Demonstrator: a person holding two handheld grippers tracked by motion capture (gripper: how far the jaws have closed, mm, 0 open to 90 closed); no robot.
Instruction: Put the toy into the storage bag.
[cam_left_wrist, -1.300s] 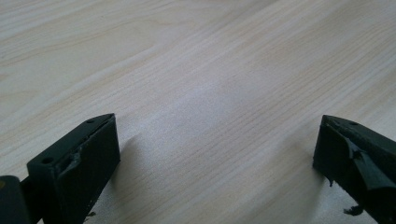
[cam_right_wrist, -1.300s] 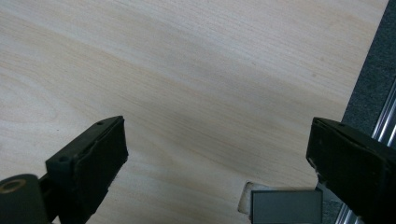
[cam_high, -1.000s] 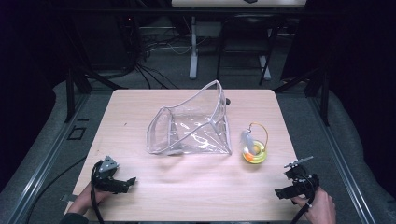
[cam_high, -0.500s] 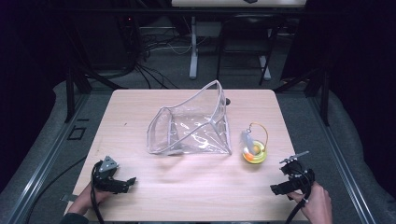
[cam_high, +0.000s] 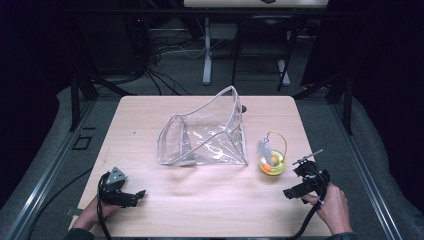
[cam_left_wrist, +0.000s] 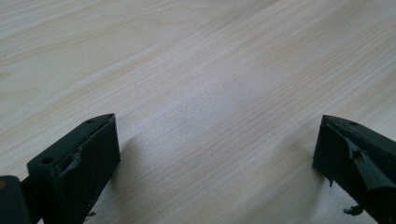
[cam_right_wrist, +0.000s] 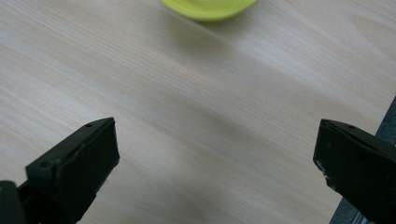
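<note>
- On the table (cam_high: 150, 125), the largest item is the clear plastic bag (cam_high: 205, 135), lying at the centre with its mouth propped open and facing the far side. Its position matches the earlier high views; nothing has touched it.
- Just right of the bag, apart from it, sits the small yellow toy bowl (cam_high: 273, 164), with a thin wire handle arching over it and a white piece leaning inside. It also sits where it did a second ago. Its near rim (cam_right_wrist: 208, 8) shows at the top of the right gripper view.
- Near the table's right front corner, the right tongs (cam_high: 294, 192) have changed: over the last second the hand has carried them from beside the edge inward and slightly forward, so that they now point toward the bowl. Their jaws stand wide apart, released and holding nothing, with bare wood between them.
- At the left front corner, the left tongs (cam_high: 140, 193) lie low over the table, unmoved since the earlier views. Their jaws are likewise spread wide and empty, with only wood grain ahead.
- Judgement: the right hand's shift reads as the start of a reach for the bowl. The grasp is not yet made, and the bowl stands near but clear of the jaws.
- Judgement: the open bag is the probable destination, and the left tongs are placed to steady it.
</note>
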